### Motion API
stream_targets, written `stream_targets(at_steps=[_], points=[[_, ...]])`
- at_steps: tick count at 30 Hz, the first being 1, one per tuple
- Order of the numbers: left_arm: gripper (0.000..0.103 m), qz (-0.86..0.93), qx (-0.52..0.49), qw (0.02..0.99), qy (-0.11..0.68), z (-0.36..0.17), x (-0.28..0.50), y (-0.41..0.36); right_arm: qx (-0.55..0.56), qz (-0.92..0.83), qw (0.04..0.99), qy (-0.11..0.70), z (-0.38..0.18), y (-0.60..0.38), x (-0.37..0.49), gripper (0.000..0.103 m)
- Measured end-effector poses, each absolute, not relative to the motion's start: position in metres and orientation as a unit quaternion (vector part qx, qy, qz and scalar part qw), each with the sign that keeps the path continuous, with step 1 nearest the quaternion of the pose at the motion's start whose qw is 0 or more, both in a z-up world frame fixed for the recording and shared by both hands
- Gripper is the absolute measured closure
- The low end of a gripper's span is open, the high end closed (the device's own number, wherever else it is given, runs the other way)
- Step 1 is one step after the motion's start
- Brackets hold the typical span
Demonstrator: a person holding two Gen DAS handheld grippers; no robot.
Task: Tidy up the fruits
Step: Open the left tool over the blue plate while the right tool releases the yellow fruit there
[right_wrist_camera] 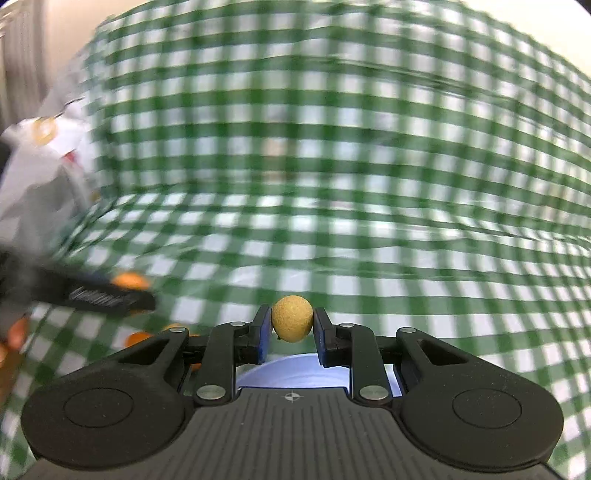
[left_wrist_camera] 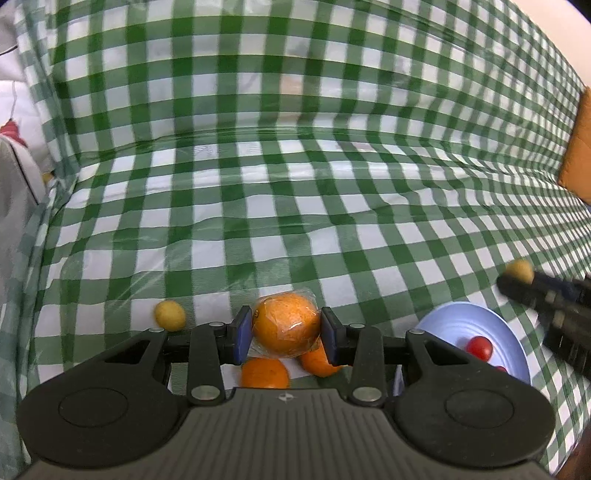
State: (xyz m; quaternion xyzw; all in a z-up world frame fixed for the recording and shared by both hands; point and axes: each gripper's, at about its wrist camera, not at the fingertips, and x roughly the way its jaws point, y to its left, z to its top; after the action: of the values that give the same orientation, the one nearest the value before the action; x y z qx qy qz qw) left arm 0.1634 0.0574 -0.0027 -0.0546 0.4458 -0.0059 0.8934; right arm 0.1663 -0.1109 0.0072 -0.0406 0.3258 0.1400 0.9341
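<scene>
Clamped between the blue pads of the left tool [left_wrist_camera: 286,334] is a plastic-wrapped orange [left_wrist_camera: 286,324], with two bare oranges [left_wrist_camera: 265,373] just beneath it. Right of that tool sits a pale blue plate [left_wrist_camera: 448,325] holding red cherry tomatoes [left_wrist_camera: 479,349]. The right tool [right_wrist_camera: 291,328] pinches a small yellow fruit [right_wrist_camera: 292,319] above the plate [right_wrist_camera: 295,371]. Another yellow fruit [left_wrist_camera: 170,315] lies left of the left tool. Green-checked cloth [left_wrist_camera: 295,184] covers the worktop and rises behind.

Bkgd: green/white gingham cloth [left_wrist_camera: 295,206] over seat & backrest; orange cushion [left_wrist_camera: 578,144] at right; pale wall [right_wrist_camera: 62,22].
</scene>
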Motion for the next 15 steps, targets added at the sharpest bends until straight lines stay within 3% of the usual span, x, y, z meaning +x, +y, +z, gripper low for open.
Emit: stream_targets(at_steps=[15], points=[[0.061,-0.212,-0.003,0.87,0.445,0.001,0.135,-0.044,0.005,0.066,0.928,0.368,-0.01,-0.185,0.175,0.078]])
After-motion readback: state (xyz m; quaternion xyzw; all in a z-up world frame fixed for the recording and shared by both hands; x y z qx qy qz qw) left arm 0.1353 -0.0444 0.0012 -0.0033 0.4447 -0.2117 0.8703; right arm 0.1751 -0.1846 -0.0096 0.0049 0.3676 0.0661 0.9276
